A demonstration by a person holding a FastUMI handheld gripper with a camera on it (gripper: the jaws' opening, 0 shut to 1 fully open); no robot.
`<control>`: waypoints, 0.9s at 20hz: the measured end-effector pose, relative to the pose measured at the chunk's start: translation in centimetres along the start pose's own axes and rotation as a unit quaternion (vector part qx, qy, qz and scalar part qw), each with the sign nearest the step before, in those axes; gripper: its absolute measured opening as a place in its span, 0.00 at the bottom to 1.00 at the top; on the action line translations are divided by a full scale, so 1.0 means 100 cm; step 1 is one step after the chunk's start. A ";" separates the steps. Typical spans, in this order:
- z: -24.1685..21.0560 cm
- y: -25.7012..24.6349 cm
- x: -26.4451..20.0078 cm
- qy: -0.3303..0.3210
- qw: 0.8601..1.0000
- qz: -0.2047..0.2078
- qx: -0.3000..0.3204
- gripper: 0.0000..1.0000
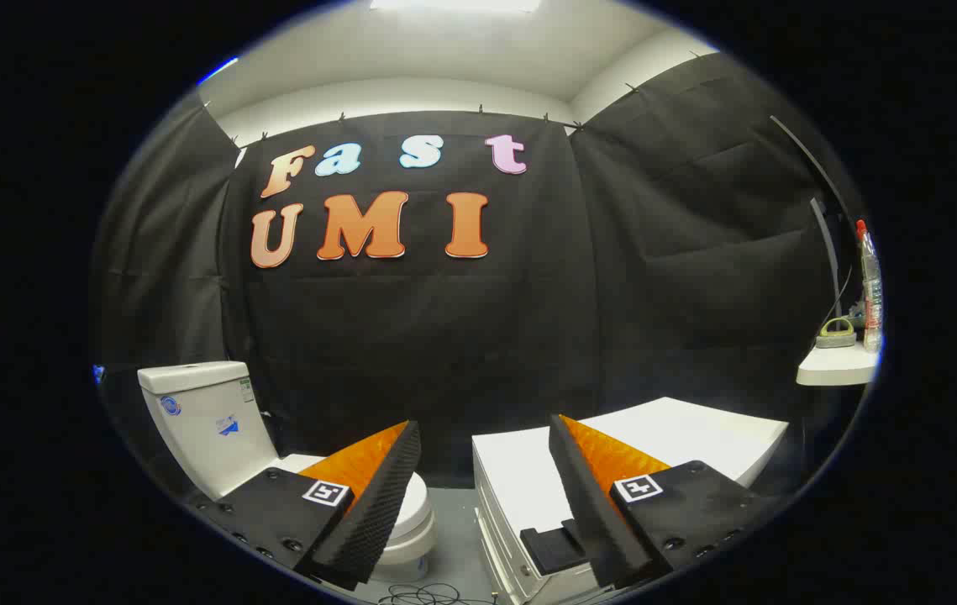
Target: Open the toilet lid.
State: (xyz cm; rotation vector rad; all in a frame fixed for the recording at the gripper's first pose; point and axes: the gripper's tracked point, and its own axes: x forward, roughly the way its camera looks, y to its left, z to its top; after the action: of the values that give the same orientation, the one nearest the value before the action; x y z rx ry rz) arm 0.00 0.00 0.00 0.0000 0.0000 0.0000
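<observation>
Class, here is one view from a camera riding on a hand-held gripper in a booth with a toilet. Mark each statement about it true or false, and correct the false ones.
1. The gripper has its two fingers spread apart with nothing between them. True.
2. The white ceramic toilet has its lid raised against the white cistern. False: the lid lies down, shut.
3. The toilet sits behind the left finger. True.
4. The white box-shaped cabinet stands left of the toilet. False: it stands to its right, behind the right finger.
5. A clear bottle with a red cap stands on the small white shelf. True.
</observation>
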 end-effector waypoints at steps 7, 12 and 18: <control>0.001 0.000 -0.001 -0.001 1.000 0.000 0.001 0.98; 0.001 0.000 -0.001 -0.002 1.000 0.001 0.001 0.99; 0.001 0.000 -0.001 -0.002 1.000 0.002 0.000 0.99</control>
State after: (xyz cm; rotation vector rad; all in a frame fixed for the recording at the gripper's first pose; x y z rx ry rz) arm -0.10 0.04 0.13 0.0010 -0.0040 0.0033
